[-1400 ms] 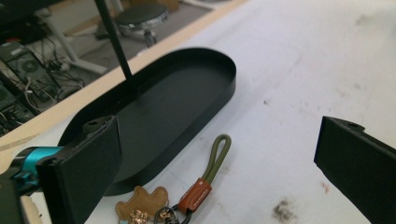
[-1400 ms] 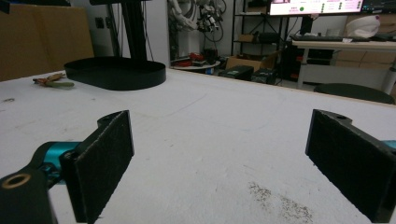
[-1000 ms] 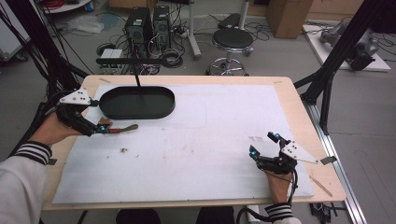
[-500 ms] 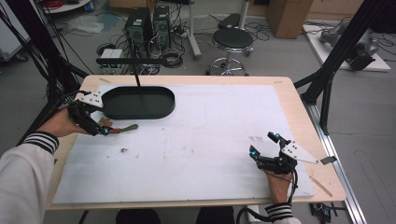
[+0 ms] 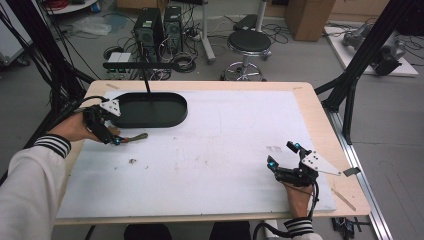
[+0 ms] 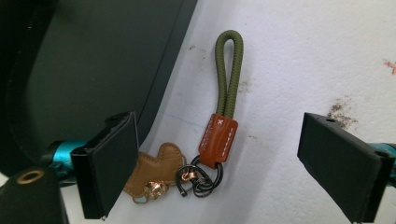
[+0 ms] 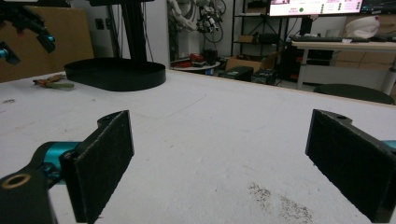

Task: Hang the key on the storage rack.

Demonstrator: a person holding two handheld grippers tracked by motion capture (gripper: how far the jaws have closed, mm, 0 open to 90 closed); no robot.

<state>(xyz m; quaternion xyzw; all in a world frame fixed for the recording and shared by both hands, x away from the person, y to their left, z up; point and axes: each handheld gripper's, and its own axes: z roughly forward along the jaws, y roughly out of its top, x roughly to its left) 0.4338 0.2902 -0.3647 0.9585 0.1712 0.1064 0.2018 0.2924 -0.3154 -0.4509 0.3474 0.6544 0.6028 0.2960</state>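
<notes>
Two jaws of my left gripper point(image 6: 215, 163) stand wide apart over the keychain point(image 6: 212, 135), clamped on nothing. It lies flat on the white mat point(image 5: 225, 145), just beside the rim of the black tray point(image 5: 150, 109). In the left gripper view its long axis runs nearly straight away from me: the olive cord loop point(image 6: 229, 70) points far, the metal rings point(image 6: 201, 177) and a tan leather charm point(image 6: 156, 170) sit at my end. From the high view the keychain point(image 5: 134, 137) runs along the tray's near edge, loop toward the mat's middle. An orange-brown leather band point(image 6: 218, 139) wraps the cord; a small white "x" is stamped on it, and I cannot read anything else. My right gripper point(image 5: 282, 155) rests well apart, near the mat's near right corner, jaws also spread, empty.
</notes>
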